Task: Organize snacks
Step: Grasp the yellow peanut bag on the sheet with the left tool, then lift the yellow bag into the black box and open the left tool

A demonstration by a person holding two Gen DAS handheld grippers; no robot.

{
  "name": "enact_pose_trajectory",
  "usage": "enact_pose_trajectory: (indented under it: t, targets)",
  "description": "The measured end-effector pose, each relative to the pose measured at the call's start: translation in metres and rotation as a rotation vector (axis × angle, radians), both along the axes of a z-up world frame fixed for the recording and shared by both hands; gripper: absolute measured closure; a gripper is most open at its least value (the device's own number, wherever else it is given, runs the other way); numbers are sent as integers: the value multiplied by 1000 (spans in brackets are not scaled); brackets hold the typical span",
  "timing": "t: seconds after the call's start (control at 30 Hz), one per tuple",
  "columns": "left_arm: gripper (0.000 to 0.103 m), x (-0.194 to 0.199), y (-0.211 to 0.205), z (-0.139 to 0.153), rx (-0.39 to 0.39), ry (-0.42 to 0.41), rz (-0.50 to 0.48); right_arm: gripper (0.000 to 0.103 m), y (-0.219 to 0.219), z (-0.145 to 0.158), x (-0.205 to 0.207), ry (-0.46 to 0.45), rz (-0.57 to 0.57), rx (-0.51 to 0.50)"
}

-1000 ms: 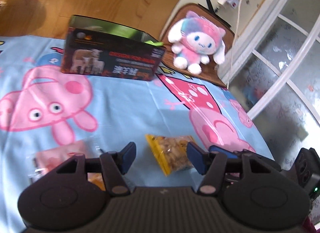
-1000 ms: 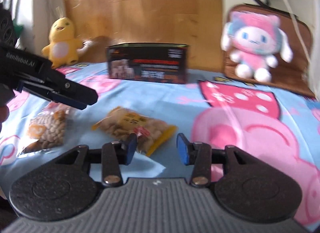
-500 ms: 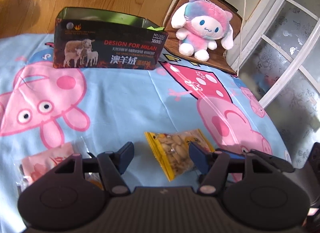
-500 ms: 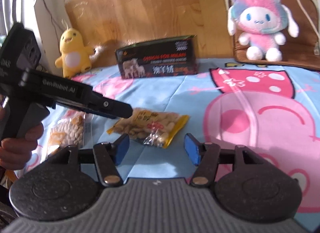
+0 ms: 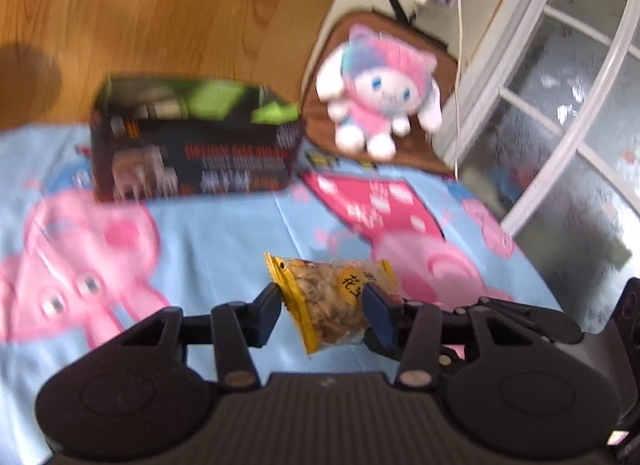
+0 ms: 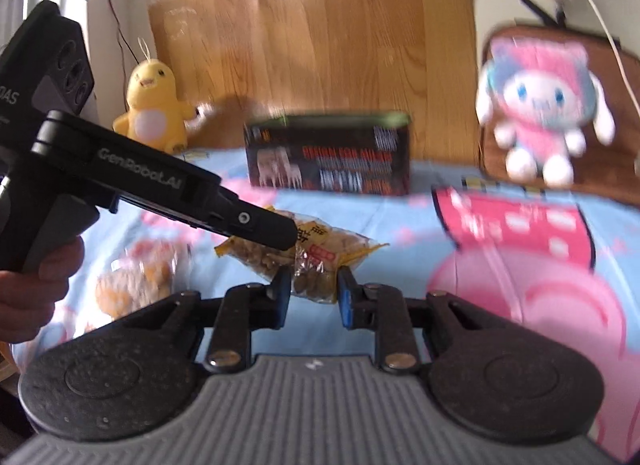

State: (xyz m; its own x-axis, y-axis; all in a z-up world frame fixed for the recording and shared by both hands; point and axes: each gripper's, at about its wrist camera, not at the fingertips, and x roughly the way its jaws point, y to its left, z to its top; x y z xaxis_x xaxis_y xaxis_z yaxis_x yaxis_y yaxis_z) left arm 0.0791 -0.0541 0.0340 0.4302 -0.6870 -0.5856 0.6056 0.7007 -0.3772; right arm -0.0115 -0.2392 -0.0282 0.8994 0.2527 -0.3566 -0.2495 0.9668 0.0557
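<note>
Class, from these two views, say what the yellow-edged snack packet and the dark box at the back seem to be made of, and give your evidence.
Snack packet: thin glossy plastic film, seemingly; nuts show through its clear window and it crinkles.
Dark box: probably printed cardboard or tin; straight walls, open top with green inside. Blur leaves it undecided.

The snack bag [image 5: 332,299] is yellow with clear sides and shows beige nuts. The sheet [image 5: 224,233] is light blue with pink pig figures. The far box [image 5: 192,149] is black with red letters and green inside. One plush toy [image 5: 380,93] is pink, blue and white; the other toy [image 6: 152,109] is yellow. Both grippers carry blue pads [image 6: 282,297].
</note>
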Motion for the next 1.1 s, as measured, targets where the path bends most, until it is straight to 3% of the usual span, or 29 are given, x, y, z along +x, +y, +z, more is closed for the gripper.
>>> enact_pose_trajectory:
  t: [0.2,0.37,0.5,0.63,0.73,0.9,1.1]
  targets:
    - [58,43,10,32,-34,-89,68,76,11,29,46,-111,23,-45]
    - [58,99,4,46,-38,-115,125,76,16,43,100,-169,5,-85]
    - [57,143,-8,38,-31,-116,168,73,16,41,146,-181,-75,-105]
    - [55,168,-21,12,15,-55,204,68,10,28,164,-141,-160,-105]
    - [54,159,-22,3,12,-53,196,66,4,27,143,-161,-160,-75]
    - [51,120,-10,18,-9,-128,194,63,-1,24,106,-137,-129,30]
    - [49,60,24,23,-35,-132,176,59,-4,4,65,37,-4,226]
